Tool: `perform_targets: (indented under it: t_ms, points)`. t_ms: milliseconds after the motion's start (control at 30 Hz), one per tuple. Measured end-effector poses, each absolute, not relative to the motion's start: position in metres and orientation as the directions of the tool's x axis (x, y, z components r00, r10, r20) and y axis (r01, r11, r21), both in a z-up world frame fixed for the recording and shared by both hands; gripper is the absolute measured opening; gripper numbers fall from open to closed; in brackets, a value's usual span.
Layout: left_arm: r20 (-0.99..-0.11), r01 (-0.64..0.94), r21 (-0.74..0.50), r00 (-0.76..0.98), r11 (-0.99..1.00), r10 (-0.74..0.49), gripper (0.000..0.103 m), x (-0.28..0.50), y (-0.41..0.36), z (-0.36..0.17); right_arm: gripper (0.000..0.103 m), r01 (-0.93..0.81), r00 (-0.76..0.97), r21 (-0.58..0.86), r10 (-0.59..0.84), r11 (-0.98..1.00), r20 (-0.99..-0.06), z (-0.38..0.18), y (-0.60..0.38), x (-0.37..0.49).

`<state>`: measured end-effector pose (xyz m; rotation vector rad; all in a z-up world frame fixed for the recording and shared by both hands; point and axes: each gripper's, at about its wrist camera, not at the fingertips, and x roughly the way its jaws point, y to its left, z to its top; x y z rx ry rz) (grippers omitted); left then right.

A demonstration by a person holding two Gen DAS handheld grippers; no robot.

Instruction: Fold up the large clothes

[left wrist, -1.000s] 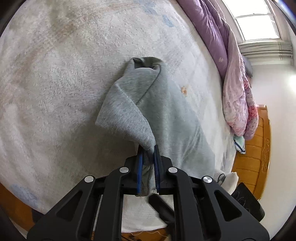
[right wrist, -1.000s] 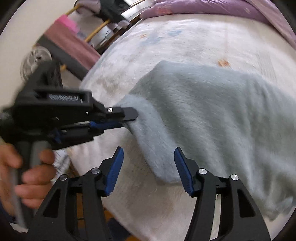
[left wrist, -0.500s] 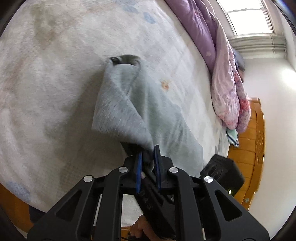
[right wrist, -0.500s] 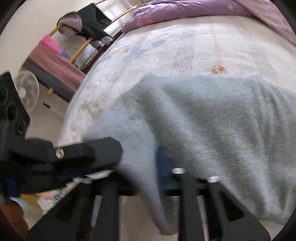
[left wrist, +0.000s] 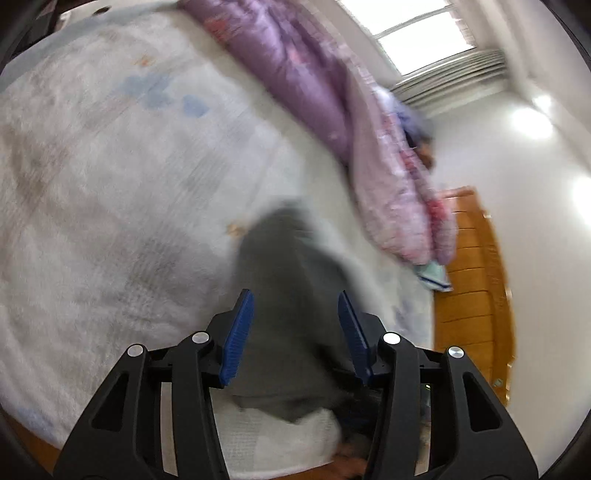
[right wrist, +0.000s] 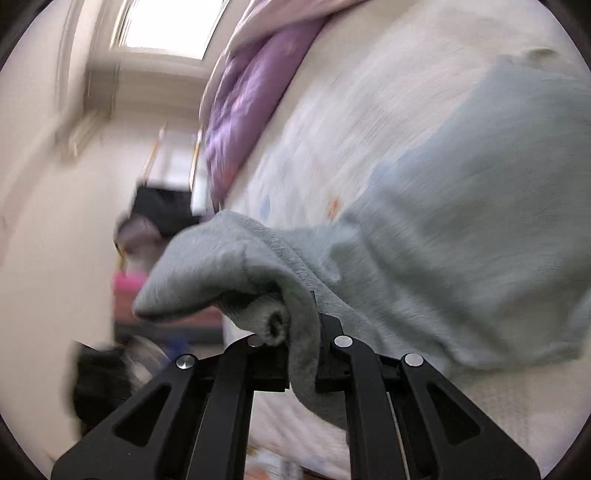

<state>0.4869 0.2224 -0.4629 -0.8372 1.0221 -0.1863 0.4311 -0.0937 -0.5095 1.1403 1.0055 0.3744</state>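
**A:** How many tools are there, and what is each doing?

**B:** Two, one per hand. The right tool (right wrist: 301, 341) is clenched on a bunched fold of the grey garment (right wrist: 461, 229); the cloth rolls up over its tips and hangs down between the black arms. The left tool (left wrist: 295, 332) has just been opening: its two blue pads (left wrist: 236, 338) stand apart, released, and the cloth seen between them looks to lie beyond and below them rather than pressed by either one.

**A:** And the garment, where is it?

**B:** There is one only. In the right wrist view its near edge is lifted in the tool, while the rest spreads away to the right across the white bed cover (right wrist: 369, 110). In the left wrist view it shows as a dark grey smear (left wrist: 291, 295) near the bed's near edge.

**A:** What else can you count?

**B:** One purple quilt (left wrist: 317, 85), heaped along the far side of the bed. One wooden bed end (left wrist: 472, 295) at the right. One bright window (left wrist: 413, 33) beyond it.

**A:** What is hard to make out?

**B:** Much is blurred in both views. The garment's outline and its kind cannot be told, and its lower edge is cut off behind the tool arms. In the right wrist view, dark and pink shapes at the left are too smeared to name. Something skin-coloured at the bottom of the left wrist view may be a hand, but I cannot tell.
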Motion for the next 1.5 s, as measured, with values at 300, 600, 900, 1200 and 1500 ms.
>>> perform_targets:
  t_ms: [300,600,900,1200,1500]
  points:
    - [-0.804,-0.247,-0.586,0.292,0.771,-0.518,0.069,0.502,0.126,-0.552,0.006,0.446,0.7,0.875,0.536,0.189,-0.472,-0.544,-0.211,0.381]
    - [-0.847,-0.229,-0.531,0.177,0.816,-0.501,0.079,0.49,0.072,-0.598,0.009,0.616,0.608,0.764,0.502,0.191,-0.615,-0.591,-0.237,0.379]
    - [-0.882,-0.195,-0.472,0.116,0.86,-0.458,0.09,0.51,0.062,-0.62,0.061,0.665,0.506,0.703,0.541,0.25,-0.671,-0.61,-0.264,0.363]
    - [-0.859,-0.195,-0.511,0.107,0.837,-0.5,0.09,0.518,0.051,-0.626,0.069,0.605,0.485,0.749,0.62,0.271,-0.617,-0.628,-0.247,0.386]
    - [-0.842,-0.187,-0.539,0.155,0.821,-0.517,0.09,0.51,0.042,-0.63,0.081,0.559,0.546,0.793,0.613,0.242,-0.571,-0.63,-0.233,0.41]
